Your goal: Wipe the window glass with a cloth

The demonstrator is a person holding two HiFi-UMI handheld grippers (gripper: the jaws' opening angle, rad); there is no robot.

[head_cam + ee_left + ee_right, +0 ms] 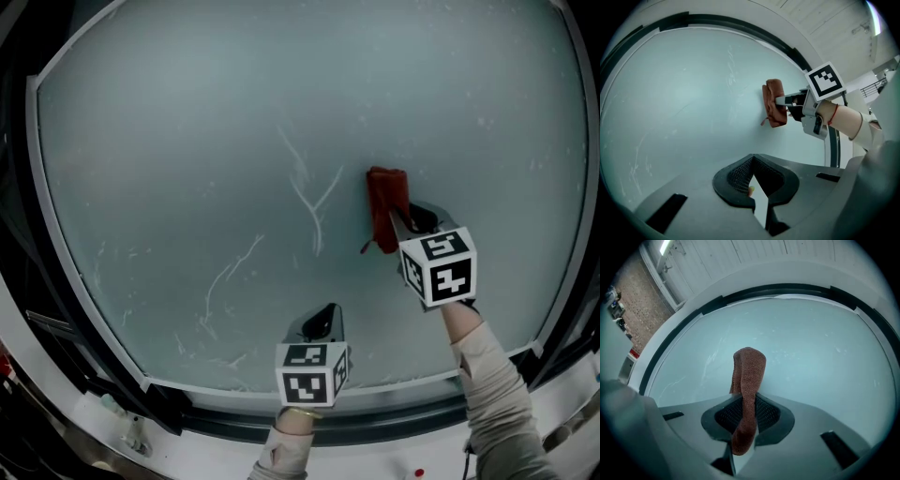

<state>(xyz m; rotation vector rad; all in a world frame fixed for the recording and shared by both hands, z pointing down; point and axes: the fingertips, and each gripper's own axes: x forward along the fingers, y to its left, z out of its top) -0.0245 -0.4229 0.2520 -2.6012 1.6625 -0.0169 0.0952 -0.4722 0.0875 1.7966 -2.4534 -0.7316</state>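
Two grippers face the window glass, a broad pale pane with rounded corners held in a dark frame. The right gripper works right of the pane's middle, its jaws closed tight on a rust-red cloth. The cloth is pinched along its length, so one folded end stands up beyond the jaw tips while the other hangs out behind them. From the left gripper view that folded end seems to lie flat against the glass, though I can't be sure of the contact. White streaks run just left of the cloth, with fainter ones lower left. The left gripper hovers low near the bottom edge, well apart from the cloth. Its jaws are drawn together with nothing gripped between them. Wide bare glass lies open above and to the left, while the right and bottom edges sit much nearer the grippers.
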